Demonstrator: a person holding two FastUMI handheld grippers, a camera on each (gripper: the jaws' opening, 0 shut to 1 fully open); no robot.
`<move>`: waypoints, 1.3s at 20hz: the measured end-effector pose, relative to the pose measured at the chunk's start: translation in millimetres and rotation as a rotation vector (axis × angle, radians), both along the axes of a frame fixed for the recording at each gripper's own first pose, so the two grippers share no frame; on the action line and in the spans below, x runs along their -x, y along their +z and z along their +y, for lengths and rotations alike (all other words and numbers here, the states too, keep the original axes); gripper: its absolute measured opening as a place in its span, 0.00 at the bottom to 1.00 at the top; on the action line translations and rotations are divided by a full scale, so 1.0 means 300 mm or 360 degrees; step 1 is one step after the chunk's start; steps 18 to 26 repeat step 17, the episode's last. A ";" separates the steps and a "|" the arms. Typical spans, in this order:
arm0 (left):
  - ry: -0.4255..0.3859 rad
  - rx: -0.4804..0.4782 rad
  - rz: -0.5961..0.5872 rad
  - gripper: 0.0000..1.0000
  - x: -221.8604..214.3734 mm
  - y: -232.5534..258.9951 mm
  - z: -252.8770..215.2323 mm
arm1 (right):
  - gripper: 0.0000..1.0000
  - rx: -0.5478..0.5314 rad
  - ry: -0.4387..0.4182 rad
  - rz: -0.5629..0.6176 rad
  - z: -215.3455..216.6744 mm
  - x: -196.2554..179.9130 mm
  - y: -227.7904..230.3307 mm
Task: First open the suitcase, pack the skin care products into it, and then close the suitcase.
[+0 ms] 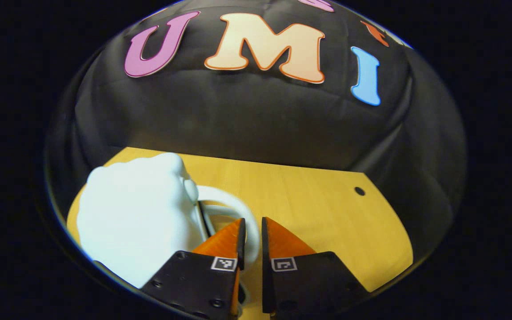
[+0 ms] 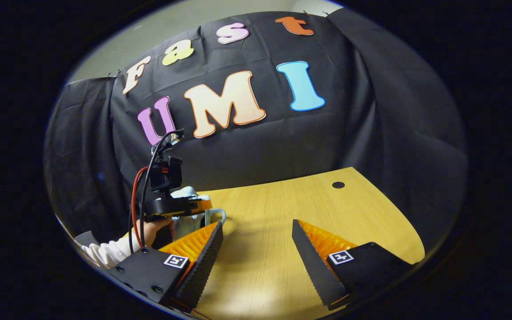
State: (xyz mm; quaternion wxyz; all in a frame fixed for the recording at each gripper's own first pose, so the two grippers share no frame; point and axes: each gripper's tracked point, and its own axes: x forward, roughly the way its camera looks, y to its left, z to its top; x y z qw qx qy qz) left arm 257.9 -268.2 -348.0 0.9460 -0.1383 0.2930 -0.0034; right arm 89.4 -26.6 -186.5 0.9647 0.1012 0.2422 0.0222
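In the left gripper view, my left gripper (image 1: 252,226) has its 2 orange fingers (image 1: 220,242) drawn close together around the white handle (image 1: 249,222) of the pale suitcase (image 1: 136,218), which sits at the near left of the wooden table (image 1: 327,213); whether both press it, I cannot tell.

In the right gripper view, my right gripper (image 2: 258,233) stands wide apart above bare tabletop. Far left, a hand (image 2: 151,231) holds the other gripper over the suitcase.

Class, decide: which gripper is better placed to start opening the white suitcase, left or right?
Left. The left gripper has its fingers nearly closed at the handle of the white suitcase. The right gripper hangs open above the bare table, apart from the case.
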 end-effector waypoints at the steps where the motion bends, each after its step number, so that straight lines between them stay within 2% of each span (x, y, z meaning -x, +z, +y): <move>1: 0.0003 0.0080 -0.0030 0.24 0.007 0.017 -0.026 | 0.98 0.0007 -0.0009 -0.0011 -0.002 -0.001 0.011; 2: 0.0013 0.0121 -0.0045 0.43 0.022 0.037 -0.027 | 0.98 0.0015 -0.0017 -0.0024 -0.005 0.002 0.023; 4: 0.0030 0.0104 -0.0098 0.79 0.080 0.091 0.002 | 0.98 0.0025 -0.0031 -0.0062 -0.007 0.017 0.052; 6: 0.0061 0.0054 -0.0195 0.83 0.145 0.166 0.068 | 0.94 0.0022 -0.0037 -0.0098 0.002 0.027 0.071; 7: 0.0081 0.0020 -0.0228 0.84 0.188 0.202 0.098 | 0.98 0.0013 -0.0036 -0.0109 0.011 0.040 0.072; 10: 0.0141 -0.0087 -0.0339 0.89 0.312 0.300 0.177 | 0.98 -0.0008 -0.0005 -0.0172 0.057 0.069 0.096; 16: 0.0178 -0.0187 -0.0440 0.90 0.543 0.417 0.226 | 0.98 -0.0018 0.0056 -0.0234 0.124 0.142 0.132; 26: 0.0182 -0.0193 -0.0463 0.90 0.560 0.428 0.227 | 0.98 -0.0019 0.0061 -0.0248 0.134 0.151 0.141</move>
